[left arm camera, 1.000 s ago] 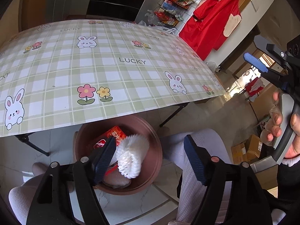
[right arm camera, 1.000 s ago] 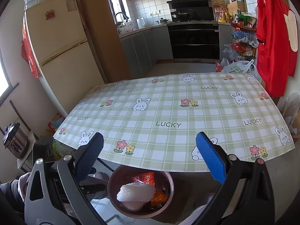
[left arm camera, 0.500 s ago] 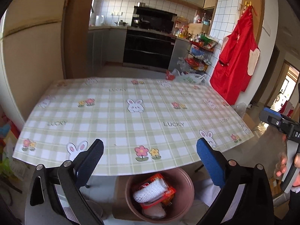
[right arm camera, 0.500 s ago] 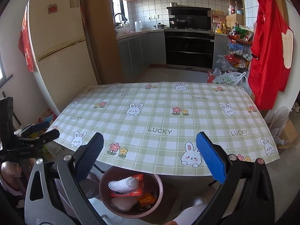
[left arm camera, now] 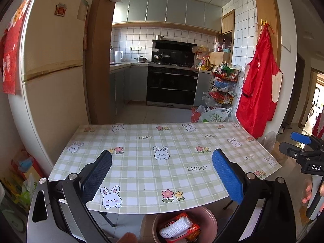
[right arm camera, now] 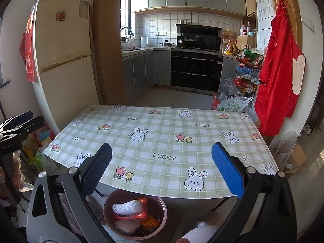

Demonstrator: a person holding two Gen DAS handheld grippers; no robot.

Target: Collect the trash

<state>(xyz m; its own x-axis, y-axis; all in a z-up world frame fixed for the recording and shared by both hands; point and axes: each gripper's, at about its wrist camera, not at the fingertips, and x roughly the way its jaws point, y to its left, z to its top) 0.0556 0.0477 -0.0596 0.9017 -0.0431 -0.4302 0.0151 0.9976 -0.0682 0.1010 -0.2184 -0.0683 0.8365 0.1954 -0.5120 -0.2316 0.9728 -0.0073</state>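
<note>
Left gripper point(left arm camera: 162, 166): jaws wide apart, nothing between them. Right gripper point(right arm camera: 161, 160): jaws wide apart, nothing between them. Trash point(right arm camera: 129, 207) lies inside the brown bin point(right arm camera: 162, 208), on the floor under the near edge of the table point(right arm camera: 162, 137).

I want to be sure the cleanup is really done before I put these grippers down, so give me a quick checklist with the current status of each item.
1. Left gripper empty: ok, jaws wide apart with nothing between them.
2. Right gripper empty: ok, open, nothing between its pads.
3. Tablecloth free of trash: ok in both views.
4. Trash inside the brown bin: ok, white foam net, red wrapper and orange packet lie within the rim.
5. Floor around the bin: cannot tell, the table edge and gripper bodies hide much of it.
6. Bin upright below the near table edge: ok.
</note>
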